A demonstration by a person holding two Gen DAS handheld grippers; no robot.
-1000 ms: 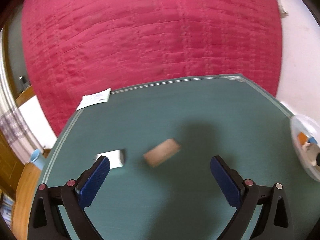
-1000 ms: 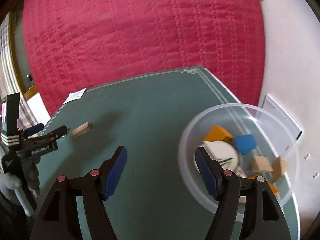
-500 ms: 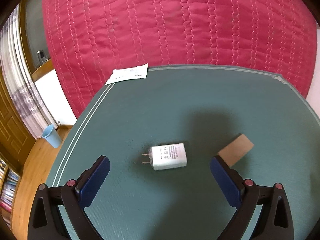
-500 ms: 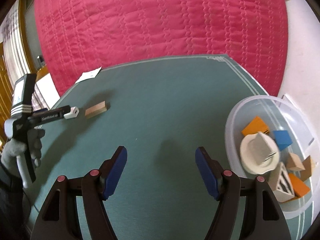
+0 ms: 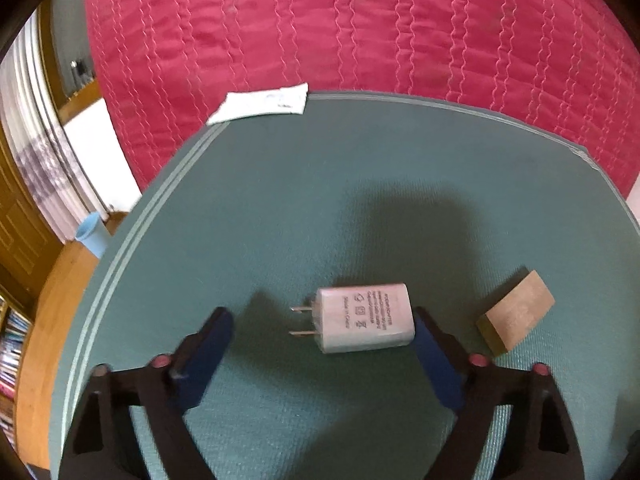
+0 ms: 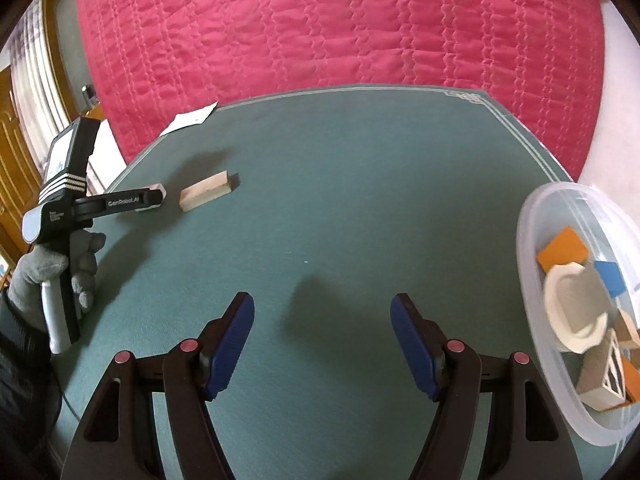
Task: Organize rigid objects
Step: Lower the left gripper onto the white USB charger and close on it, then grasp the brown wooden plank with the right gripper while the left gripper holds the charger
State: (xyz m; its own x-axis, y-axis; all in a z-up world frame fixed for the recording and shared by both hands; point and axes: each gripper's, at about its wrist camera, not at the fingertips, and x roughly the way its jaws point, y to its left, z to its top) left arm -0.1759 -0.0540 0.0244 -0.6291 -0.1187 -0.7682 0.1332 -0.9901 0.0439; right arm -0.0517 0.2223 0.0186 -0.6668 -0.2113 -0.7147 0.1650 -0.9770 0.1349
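- Left gripper [image 5: 322, 334] spread wide, white charger [image 5: 365, 323] lying flat between its fingers, right one touching or nearly so.
- Charger looks light, rigid, slick plastic (grip the flat sides, not the prongs).
- Wooden block [image 5: 515, 315] just beside it.
- Right gripper [image 6: 322, 340] open, empty, near the clear bowl [image 6: 528, 240].
- Green textured mat [image 5: 360, 200], pink quilt [image 5: 360, 20] beyond.

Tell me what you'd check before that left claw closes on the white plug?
1. Left gripper open: ok.
2. Charger between the fingers: ok, though off centre, close to the right finger.
3. Prongs pointing sideways at the left finger, so the squeeze may land on them: not ok.
4. Wooden block outside the gap: ok.
5. Fingers low enough on the table: cannot tell.
6. Bowl has room; right gripper open, empty: ok.
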